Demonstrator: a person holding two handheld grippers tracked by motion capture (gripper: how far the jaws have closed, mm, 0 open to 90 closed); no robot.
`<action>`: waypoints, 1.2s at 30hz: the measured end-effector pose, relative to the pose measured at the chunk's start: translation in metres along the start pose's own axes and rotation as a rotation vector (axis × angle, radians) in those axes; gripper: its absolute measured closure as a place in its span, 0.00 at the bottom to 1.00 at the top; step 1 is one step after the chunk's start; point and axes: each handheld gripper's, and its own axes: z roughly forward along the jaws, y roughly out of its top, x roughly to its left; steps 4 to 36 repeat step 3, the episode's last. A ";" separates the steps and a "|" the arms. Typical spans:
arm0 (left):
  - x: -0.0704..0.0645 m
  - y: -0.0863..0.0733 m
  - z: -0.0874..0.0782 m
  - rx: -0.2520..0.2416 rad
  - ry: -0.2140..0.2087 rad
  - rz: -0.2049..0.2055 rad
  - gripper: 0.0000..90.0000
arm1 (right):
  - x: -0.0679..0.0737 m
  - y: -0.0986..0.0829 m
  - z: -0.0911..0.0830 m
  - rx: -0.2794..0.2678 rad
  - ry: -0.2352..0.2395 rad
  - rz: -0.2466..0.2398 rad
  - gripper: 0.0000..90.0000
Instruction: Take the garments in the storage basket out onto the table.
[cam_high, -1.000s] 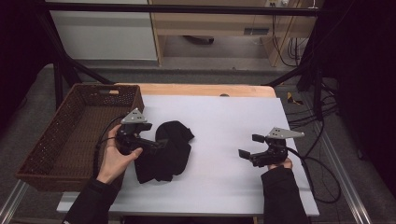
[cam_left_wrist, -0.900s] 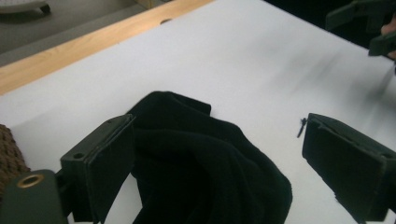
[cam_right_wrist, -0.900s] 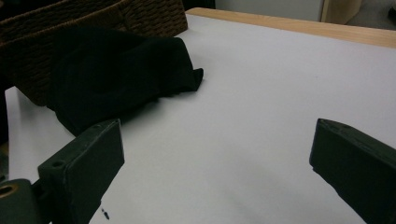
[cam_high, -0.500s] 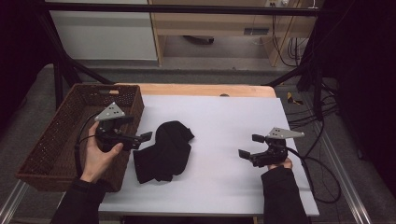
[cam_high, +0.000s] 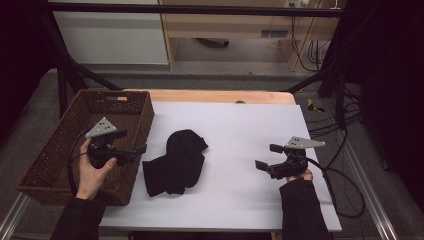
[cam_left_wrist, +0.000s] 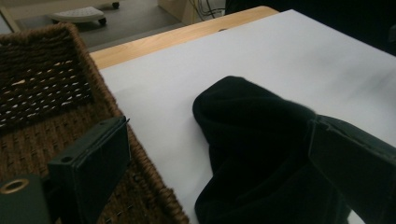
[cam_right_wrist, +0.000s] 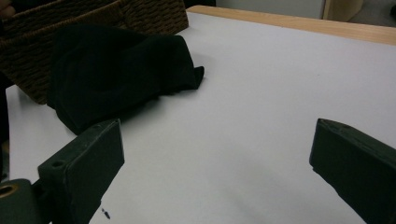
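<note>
Left gripper (cam_high: 142, 148) backing off cloth, now hovering over basket (cam_high: 60, 150) rim at left of frame, jaws spread, holding nothing. Black cloth (cam_high: 176, 162) lying released, crumpled, centre-left on white table (cam_high: 240, 125). Right gripper (cam_high: 262, 157) idling open, lower right. Regrasp likely needed.

black cloth (cam_left_wrist: 261, 154), wicker basket (cam_left_wrist: 56, 102) — white table (cam_left_wrist: 261, 51)

One black cloth (cam_high: 175, 162) lies on the white surface (cam_high: 240, 130), just right of one wicker basket (cam_high: 65, 145). Two tongs are present: one (cam_high: 141, 148) over the basket's right wall, one (cam_high: 263, 157) well right of it.
</note>
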 end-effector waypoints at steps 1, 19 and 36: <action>0.001 -0.002 0.000 0.008 0.004 0.004 0.06 | 0.000 0.000 0.000 0.000 0.001 -0.002 0.04; 0.003 -0.004 0.000 0.010 0.008 0.000 0.06 | 0.000 0.000 0.000 -0.002 0.001 0.000 0.04; 0.003 -0.004 0.000 0.010 0.008 0.000 0.06 | 0.000 0.000 0.000 -0.002 0.001 0.000 0.04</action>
